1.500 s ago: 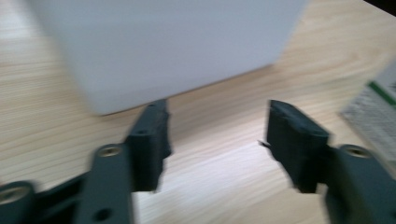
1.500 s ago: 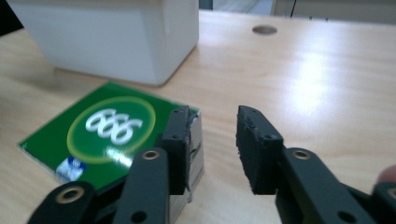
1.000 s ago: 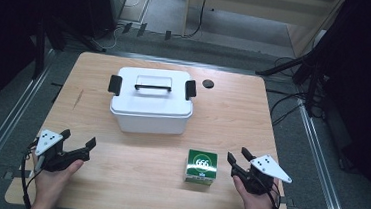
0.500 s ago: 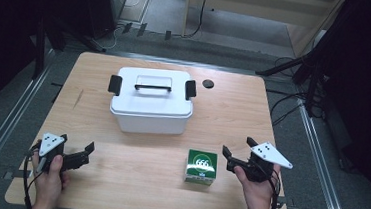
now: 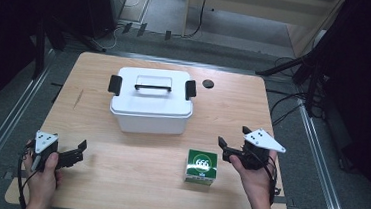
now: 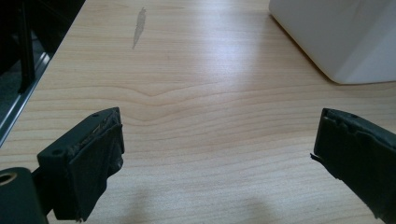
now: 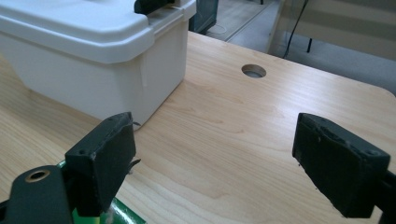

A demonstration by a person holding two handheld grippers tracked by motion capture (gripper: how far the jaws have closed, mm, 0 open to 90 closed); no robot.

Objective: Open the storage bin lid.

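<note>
— Just beside the right gripper (image 5: 231, 142), on its left, what is seen?

— A small green box (image 5: 201, 167) is seen there, standing on the wooden table (image 5: 132, 180). It is near the gripper's jaws but is not touched by them. In the right gripper view a strip of its green edge (image 7: 116, 212) is caught below the left-hand jaw.

— How are that gripper's jaws set?

— They are spread wide apart, and nothing is held between them. Bare tabletop (image 7: 233, 140) is seen through the gap.

— What lies ahead of it?

— A white lidded container (image 5: 151, 102) is placed ahead and to the left of the right gripper, beyond the green box and apart from it. A black handle lies flat on its lid and a black latch is fitted at each end. Its near corner (image 7: 140, 93) is seen close behind the left-hand jaw in the right gripper view. Farther ahead, a round hole (image 7: 253, 71) is cut in the table.

— And the left gripper (image 5: 77, 149)?

— It is held by a hand (image 5: 43, 171) low over the table, well apart from the green box, which lies off to its right. Its jaws are also parted widely, with only wood grain shown between them (image 6: 210, 140). The container's white corner (image 6: 345, 42) is seen ahead and to the right of it, and a grey mark (image 6: 138, 27) is seen on the wood ahead and to the left.
</note>
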